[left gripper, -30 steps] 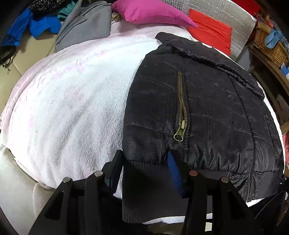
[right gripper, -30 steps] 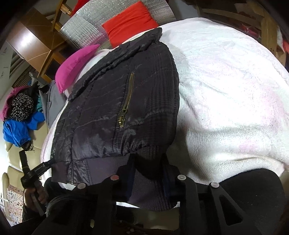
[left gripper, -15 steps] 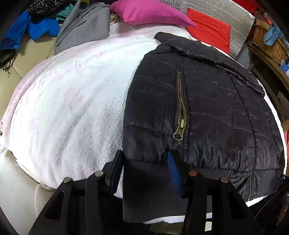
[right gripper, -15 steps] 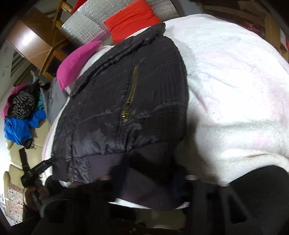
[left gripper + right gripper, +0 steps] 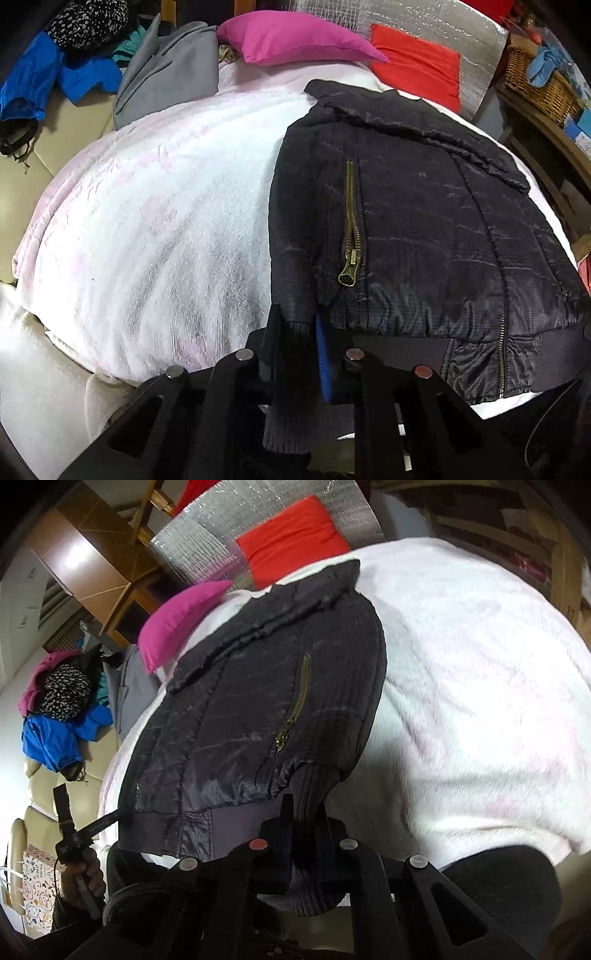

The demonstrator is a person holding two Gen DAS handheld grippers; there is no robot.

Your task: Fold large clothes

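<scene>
A black quilted jacket (image 5: 424, 221) with brass pocket zippers lies flat on a white and pink blanket (image 5: 155, 229), collar at the far end. It also shows in the right wrist view (image 5: 258, 701). My left gripper (image 5: 295, 325) is shut on the ribbed knit hem at the jacket's near left corner. My right gripper (image 5: 304, 808) is shut on the ribbed hem at the near right corner. The left gripper and the hand holding it show at the lower left of the right wrist view (image 5: 70, 830).
A pink pillow (image 5: 295, 37) and a red pillow (image 5: 417, 62) lie at the bed's far end against a silver padded board. A grey garment (image 5: 170, 81) and blue clothes (image 5: 48, 77) lie far left. A wicker basket (image 5: 535, 77) stands on wooden furniture at right.
Both grippers have closed on the jacket's ribbed hem, which is now bunched between the fingers. The right gripper has tilted and lifted its corner slightly.
</scene>
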